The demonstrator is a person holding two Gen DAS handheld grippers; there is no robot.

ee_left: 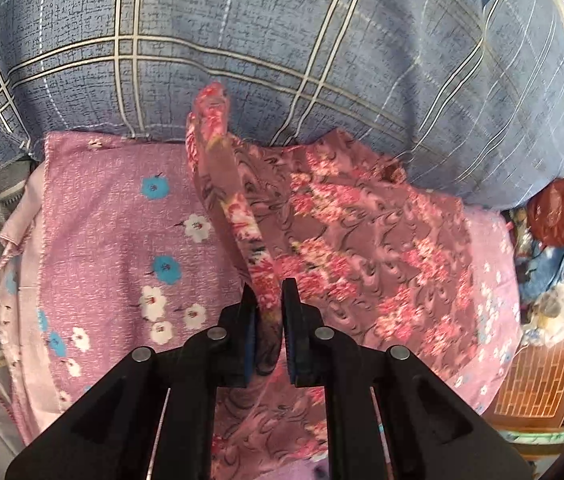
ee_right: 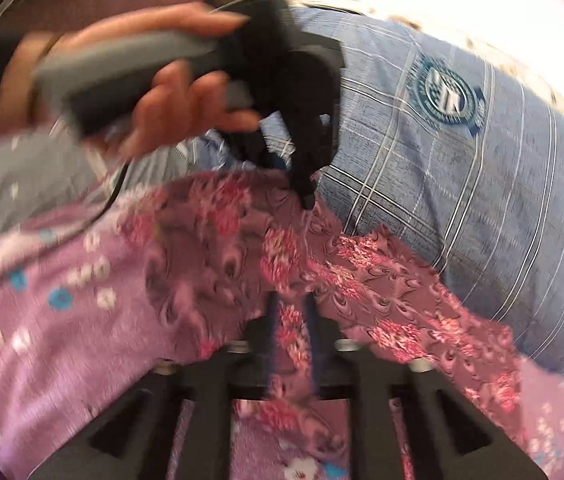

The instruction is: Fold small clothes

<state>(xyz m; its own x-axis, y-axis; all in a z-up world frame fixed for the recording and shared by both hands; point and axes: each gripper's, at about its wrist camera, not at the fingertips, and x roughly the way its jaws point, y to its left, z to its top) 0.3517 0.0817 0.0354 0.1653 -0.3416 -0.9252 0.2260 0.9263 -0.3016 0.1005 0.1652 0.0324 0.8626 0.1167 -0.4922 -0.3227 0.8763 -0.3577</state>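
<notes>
Flowered garment spread on a pink sheet, right up against the lower edge of the blue checked quilt, one corner overlapping that edge. Long axis running along the quilt's border, clearest from the right wrist, where the cloth stretches in a slanted band beside the quilt. Seen from the left wrist instead: a raised fold climbing from the left claw straight toward the quilt, its peak standing in front of the checks. Left claw clenched on that fold, a thin ridge of cloth pinched between the blue pads. Only in the right-wrist view: the hand wrapped round the left claw's grey handle, above the garment and in front of the quilt, with the claw's black tip biting the cloth at the quilt's edge. Right claw released, fingers standing apart with a strip of garment lying between them; heavy blur there, so contact with the pads hard to judge. Only in the left-wrist view: a wooden cabinet and a blurred heap of clutter past the quilt's right end. Near end of the garment cut off behind both claws' black frames.
</notes>
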